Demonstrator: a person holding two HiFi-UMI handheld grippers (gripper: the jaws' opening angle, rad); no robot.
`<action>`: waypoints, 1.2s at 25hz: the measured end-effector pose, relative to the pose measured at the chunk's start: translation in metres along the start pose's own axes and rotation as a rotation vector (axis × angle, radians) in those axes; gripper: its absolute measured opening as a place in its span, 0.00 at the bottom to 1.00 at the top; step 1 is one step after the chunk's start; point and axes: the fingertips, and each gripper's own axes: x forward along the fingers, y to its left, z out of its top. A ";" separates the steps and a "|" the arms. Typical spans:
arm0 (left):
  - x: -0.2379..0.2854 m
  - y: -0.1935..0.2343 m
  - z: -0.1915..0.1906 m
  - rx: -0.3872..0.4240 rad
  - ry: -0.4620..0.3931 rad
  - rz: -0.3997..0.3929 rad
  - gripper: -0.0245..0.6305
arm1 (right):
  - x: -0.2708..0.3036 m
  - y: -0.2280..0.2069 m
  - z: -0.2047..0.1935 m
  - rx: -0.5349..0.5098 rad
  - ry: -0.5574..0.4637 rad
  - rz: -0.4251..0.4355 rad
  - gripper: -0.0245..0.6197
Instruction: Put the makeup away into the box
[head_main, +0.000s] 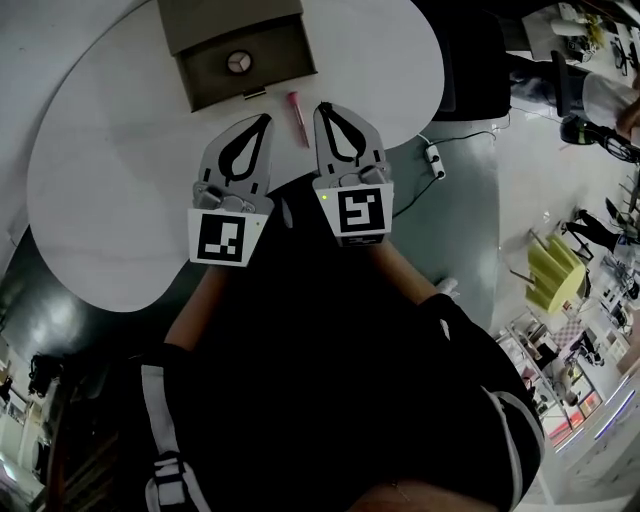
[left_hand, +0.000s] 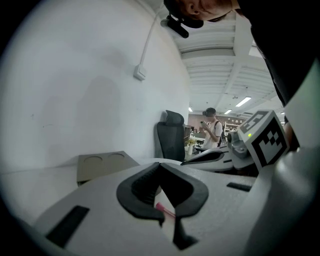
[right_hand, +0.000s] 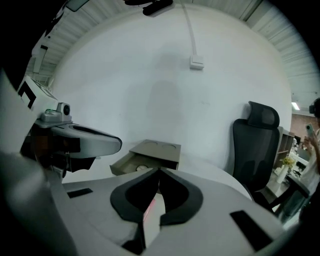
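Note:
A tan box (head_main: 232, 28) stands at the far side of the white table (head_main: 110, 200), its drawer (head_main: 248, 70) pulled out toward me with a round compact (head_main: 238, 62) inside. A pink makeup tube (head_main: 296, 118) lies on the table just in front of the drawer. My left gripper (head_main: 266, 118) hangs left of the tube and my right gripper (head_main: 322, 106) right of it; both are shut and hold nothing. The tube (left_hand: 164, 209) shows through the left gripper's (left_hand: 160, 165) jaw loop, and as a pink streak (right_hand: 148, 210) below the right gripper (right_hand: 159, 170). The box (right_hand: 156, 149) is straight ahead.
A black office chair (right_hand: 257, 145) stands beyond the table's right end. A white power strip (head_main: 433, 155) with its cable lies on the floor to the right. A person (left_hand: 212, 127) stands far back in the room. The table's near edge curves under my arms.

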 end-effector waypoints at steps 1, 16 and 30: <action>0.001 0.000 -0.004 -0.002 0.009 -0.002 0.05 | 0.003 0.000 -0.003 -0.013 -0.006 0.005 0.08; 0.020 0.013 -0.047 -0.042 0.099 -0.005 0.05 | 0.044 0.023 -0.077 -0.055 0.180 0.122 0.24; 0.019 0.025 -0.061 -0.061 0.135 0.012 0.05 | 0.061 0.032 -0.120 -0.013 0.367 0.134 0.22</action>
